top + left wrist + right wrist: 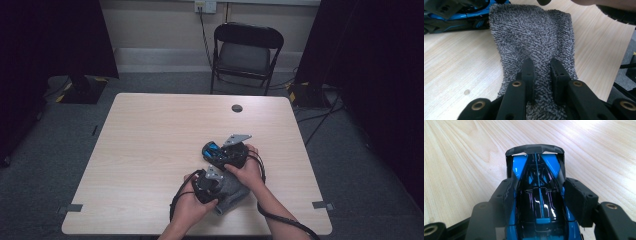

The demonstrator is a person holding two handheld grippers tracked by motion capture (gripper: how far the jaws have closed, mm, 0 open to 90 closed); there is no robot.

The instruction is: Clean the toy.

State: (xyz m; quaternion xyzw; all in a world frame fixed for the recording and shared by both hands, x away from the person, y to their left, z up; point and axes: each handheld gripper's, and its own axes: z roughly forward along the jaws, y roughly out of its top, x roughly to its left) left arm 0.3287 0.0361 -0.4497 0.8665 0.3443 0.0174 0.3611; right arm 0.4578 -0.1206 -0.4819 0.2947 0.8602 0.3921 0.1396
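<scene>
A grey terry towel (531,32) lies on the table near its front edge, and the high view shows it as a small folded towel (234,193). My left gripper (541,75) is shut on a pinch of its pile, with my left gripper (207,184) sitting over the cloth's left end. A blue and black toy car (537,170) with a dark rear wing rests on the wood just beyond the towel. My right gripper (539,195) is shut on its sides. The car (211,149) sticks out to the left of my right gripper (220,152). It also appears as the car (461,21).
The light wooden table (150,145) has a round cable grommet (237,108) at the back. A black folding chair (246,52) stands behind it. Grey tape marks (74,207) sit near the front corners. Cables trail from both grippers over the front edge.
</scene>
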